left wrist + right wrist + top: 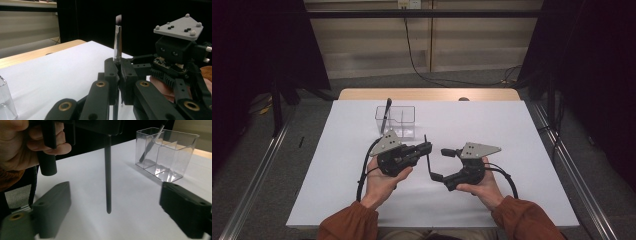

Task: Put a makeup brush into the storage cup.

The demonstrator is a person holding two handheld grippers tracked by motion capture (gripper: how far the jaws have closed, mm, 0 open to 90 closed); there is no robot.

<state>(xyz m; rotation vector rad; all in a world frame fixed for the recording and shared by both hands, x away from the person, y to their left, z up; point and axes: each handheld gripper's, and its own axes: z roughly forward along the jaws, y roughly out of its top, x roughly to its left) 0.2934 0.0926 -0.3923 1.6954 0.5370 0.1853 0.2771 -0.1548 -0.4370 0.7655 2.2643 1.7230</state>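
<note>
Left gripper (426, 148) clamped on a thin makeup brush (117, 42), jaws pressed together on its lower ferrule; brush stands upright, bristle tip up, dark handle (107, 177) hanging down below the jaws and clear of the white table (522, 150); seen in the high view, the brush sits between the two grippers, near the table's middle.

Right gripper (447, 162) wide open, holding nothing; its two jaws stand well apart on either side of the hanging handle, not touching it, aimed toward the left gripper.

Clear organiser box (396, 121) with several compartments sits beyond the left gripper, toward the far edge; one dark brush (385, 114) leans in its left compartment, tip up; the other compartments look empty, as far as can be told through the clear walls.

Judgement on progress: one brush appears stowed already; the second is lifted and held but not yet in the box; roughly midway. What seems left: either a handover to the open right gripper, which is lined up for the handle, or a direct carry to the box, then lowering the brush into a compartment and letting go. Cannot tell which compartment is meant.
</note>
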